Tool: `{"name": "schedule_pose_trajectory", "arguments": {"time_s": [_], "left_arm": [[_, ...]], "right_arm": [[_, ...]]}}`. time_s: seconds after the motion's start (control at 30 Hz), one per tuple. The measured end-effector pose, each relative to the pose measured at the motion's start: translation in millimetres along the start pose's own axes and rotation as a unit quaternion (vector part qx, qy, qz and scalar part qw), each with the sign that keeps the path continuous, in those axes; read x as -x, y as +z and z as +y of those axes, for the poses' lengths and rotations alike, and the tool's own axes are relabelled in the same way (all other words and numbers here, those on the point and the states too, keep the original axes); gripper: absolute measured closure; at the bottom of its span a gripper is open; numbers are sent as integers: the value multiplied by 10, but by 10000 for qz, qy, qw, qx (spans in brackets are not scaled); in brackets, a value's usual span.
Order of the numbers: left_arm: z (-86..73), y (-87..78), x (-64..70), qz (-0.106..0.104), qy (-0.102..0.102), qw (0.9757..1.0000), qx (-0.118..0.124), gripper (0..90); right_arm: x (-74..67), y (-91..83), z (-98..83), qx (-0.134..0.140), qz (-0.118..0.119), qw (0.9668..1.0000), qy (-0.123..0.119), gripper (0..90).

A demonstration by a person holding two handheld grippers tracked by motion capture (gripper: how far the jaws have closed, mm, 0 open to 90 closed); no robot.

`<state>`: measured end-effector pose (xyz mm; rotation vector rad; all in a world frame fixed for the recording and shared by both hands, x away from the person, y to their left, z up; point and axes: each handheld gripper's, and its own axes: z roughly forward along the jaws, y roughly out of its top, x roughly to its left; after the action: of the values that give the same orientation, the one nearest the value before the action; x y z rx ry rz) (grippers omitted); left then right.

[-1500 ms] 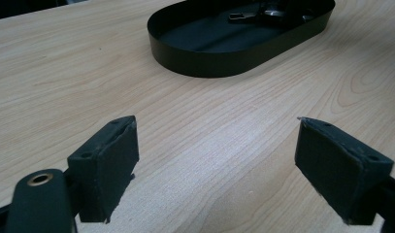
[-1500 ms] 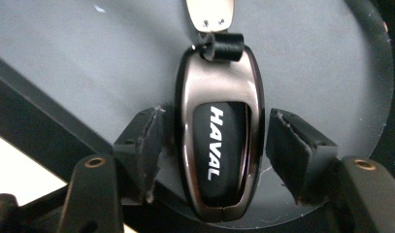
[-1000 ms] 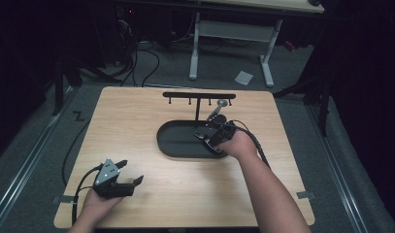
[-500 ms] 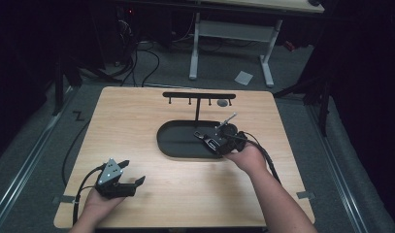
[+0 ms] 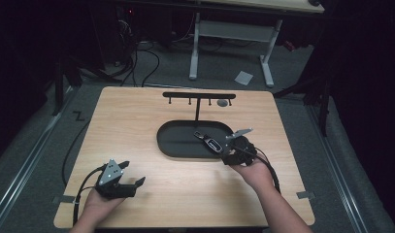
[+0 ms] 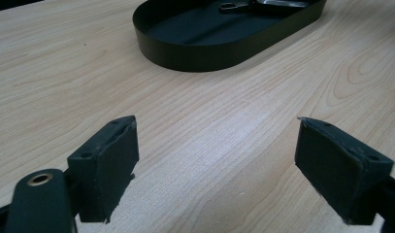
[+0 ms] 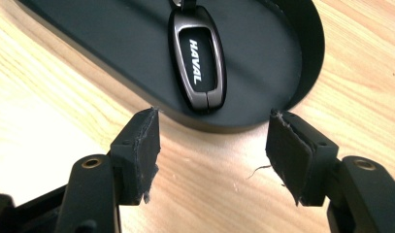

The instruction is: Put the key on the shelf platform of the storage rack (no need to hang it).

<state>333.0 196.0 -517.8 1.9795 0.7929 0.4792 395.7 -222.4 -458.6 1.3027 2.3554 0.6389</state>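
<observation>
A car key fob (image 7: 198,62) lies flat in the right end of the black oval tray (image 5: 175,148), free of any grip. The right gripper (image 5: 234,151) has drawn back off the tray toward the table's near right since a second ago, its jaws partly apart and empty, which suggests the fob was just set down. The tray wall stands between jaws and fob. The left gripper (image 5: 129,180) waits wide open and empty over bare wooden table (image 5: 137,116).
</observation>
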Motion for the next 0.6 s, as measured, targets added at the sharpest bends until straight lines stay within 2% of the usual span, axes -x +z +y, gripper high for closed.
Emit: {"name": "schedule_pose_trajectory", "arguments": {"time_s": [0.07,0.1,0.27,0.3,0.33,0.43,0.5,0.53,0.57,0.6], "left_arm": [[-2,7,5,5,4,10000,0,166],[-2,9,7,-1,11,10000,-18,166],[-5,21,18,-7,37,10000,-38,166],[-5,23,21,-10,39,10000,-41,166],[-7,28,27,-5,45,10000,-43,166],[-10,36,34,-10,61,10000,-65,166],[-11,38,38,-10,64,10000,-63,166],[-11,37,42,-33,49,10000,-61,166],[-11,36,46,-42,43,10000,-52,166],[-11,36,50,-41,48,10000,-50,166]], "right_arm": [[-7,-25,-99,189,-32,9998,10,362],[-27,-46,-223,366,-27,9993,105,350],[-75,-67,-518,751,-111,9969,210,341],[-75,-67,-518,751,-111,9969,210,341],[-107,-66,-649,889,-105,9954,330,332],[-170,-68,-841,1119,-151,9925,466,312],[-190,-71,-886,1177,-179,9916,503,303],[-246,-84,-1021,1412,-199,9882,553,282],[-246,-84,-1021,1412,-199,9882,553,282],[-281,-98,-1090,1538,-278,9858,607,280]]}}
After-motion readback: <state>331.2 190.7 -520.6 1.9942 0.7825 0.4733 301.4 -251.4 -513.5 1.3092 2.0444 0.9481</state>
